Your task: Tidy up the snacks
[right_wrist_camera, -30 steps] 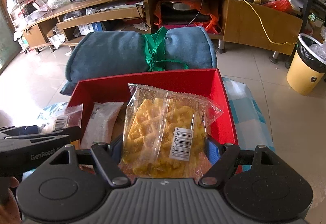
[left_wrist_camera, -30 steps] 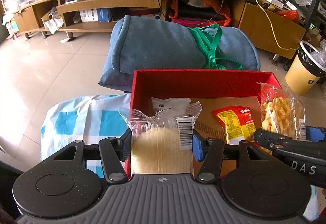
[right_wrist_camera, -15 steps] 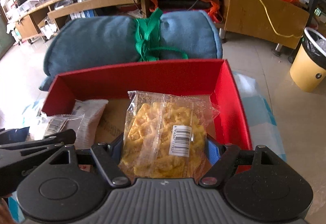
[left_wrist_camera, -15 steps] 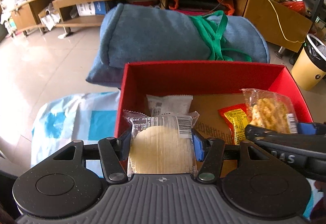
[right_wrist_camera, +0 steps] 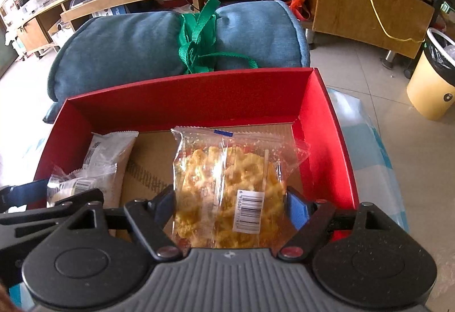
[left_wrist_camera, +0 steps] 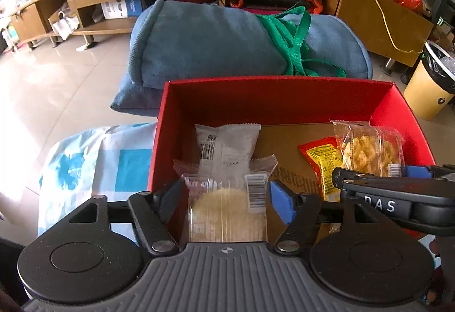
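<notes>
Left wrist view: left gripper [left_wrist_camera: 226, 198] looked parted, round cracker pack [left_wrist_camera: 227, 212] prob. dropping into red box [left_wrist_camera: 273, 101]. Right gripper [right_wrist_camera: 230, 207] was clamped on yellow crisps pack [right_wrist_camera: 227, 192]; next: release it.

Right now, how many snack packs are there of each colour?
Clear: 2, the round cracker pack and the yellow crisps pack
White: 1, the white pack
Red and yellow: 1, the red-and-yellow packet
Total: 4
</notes>
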Action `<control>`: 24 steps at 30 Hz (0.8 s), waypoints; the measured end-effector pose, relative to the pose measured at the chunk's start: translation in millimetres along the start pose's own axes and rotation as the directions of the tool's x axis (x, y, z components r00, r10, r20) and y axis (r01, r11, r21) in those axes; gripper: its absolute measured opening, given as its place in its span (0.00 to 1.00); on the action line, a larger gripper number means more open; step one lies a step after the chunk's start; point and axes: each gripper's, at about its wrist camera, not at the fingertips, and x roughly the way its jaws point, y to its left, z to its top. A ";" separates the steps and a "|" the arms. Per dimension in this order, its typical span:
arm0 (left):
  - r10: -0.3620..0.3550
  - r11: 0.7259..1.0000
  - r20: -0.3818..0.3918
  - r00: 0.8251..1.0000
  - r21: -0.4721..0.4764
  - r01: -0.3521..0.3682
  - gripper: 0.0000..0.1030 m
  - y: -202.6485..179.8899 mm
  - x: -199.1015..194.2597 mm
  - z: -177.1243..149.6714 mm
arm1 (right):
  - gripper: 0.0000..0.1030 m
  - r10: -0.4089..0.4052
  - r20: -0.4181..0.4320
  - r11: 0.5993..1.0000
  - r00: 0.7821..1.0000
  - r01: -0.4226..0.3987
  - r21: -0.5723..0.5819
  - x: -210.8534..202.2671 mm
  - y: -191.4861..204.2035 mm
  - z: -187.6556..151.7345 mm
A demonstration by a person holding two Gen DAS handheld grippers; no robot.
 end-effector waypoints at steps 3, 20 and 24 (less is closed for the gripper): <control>0.003 1.000 0.016 1.000 0.008 -0.003 0.78 -1.6 -4.1 0.2 | 0.76 -0.001 0.008 1.000 1.000 0.001 0.010 -2.6 -1.0 0.7; -0.001 1.000 0.048 0.999 0.010 0.000 0.82 -1.6 -18.3 -0.7 | 0.77 0.018 0.097 0.999 0.995 -0.022 0.048 -27.8 -8.2 10.4; 0.000 1.000 0.056 0.998 0.005 -0.001 0.83 0.5 -22.6 -0.7 | 0.77 0.020 0.101 0.999 0.995 -0.024 0.044 -31.7 -6.4 8.8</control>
